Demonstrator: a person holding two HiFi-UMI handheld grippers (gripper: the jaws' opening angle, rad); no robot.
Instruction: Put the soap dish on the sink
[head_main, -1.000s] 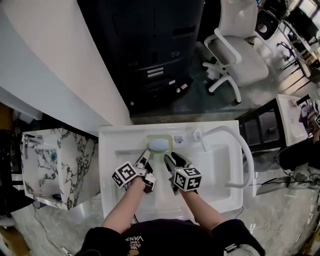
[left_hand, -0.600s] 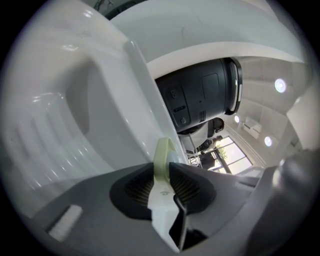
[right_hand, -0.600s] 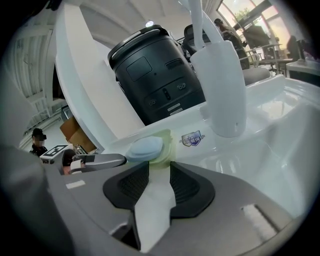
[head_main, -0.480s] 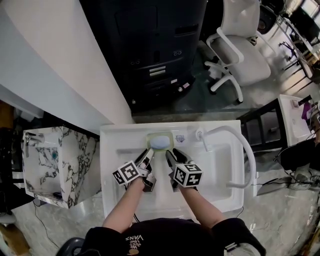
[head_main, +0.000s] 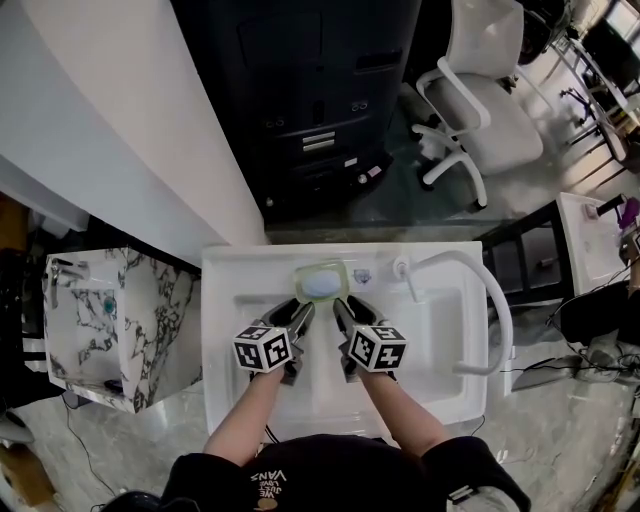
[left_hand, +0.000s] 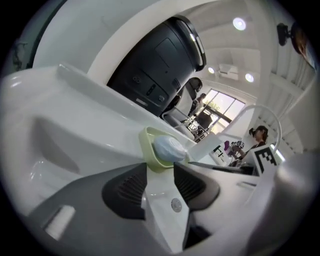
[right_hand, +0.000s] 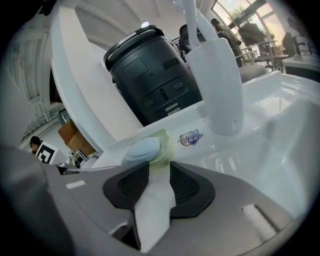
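The pale green soap dish (head_main: 321, 283) sits on the back ledge of the white sink (head_main: 222, 330), with a blue soap bar (head_main: 321, 287) in it. My left gripper (head_main: 303, 312) hangs over the basin just short of the dish's left front corner. Its jaws have just been opening and nothing is between them. In the left gripper view the dish (left_hand: 151, 151) and soap (left_hand: 168, 148) lie just past the left gripper (left_hand: 160, 170). My right gripper (head_main: 340, 309) is open beside it, empty; the right gripper view shows the dish (right_hand: 164, 143) beyond the right gripper (right_hand: 159, 167).
A white curved faucet (head_main: 488, 310) rises from the back ledge right of the dish and arcs over the basin's right side. A blue sticker (right_hand: 190, 138) lies between dish and faucet. A marble-patterned cabinet (head_main: 110, 330) stands left, a black machine (head_main: 300, 100) behind.
The left gripper has let go of the dish's left edge, opened wider and rolled so its marker cube faces up. The dish stays on the ledge. The right gripper has hardly moved.
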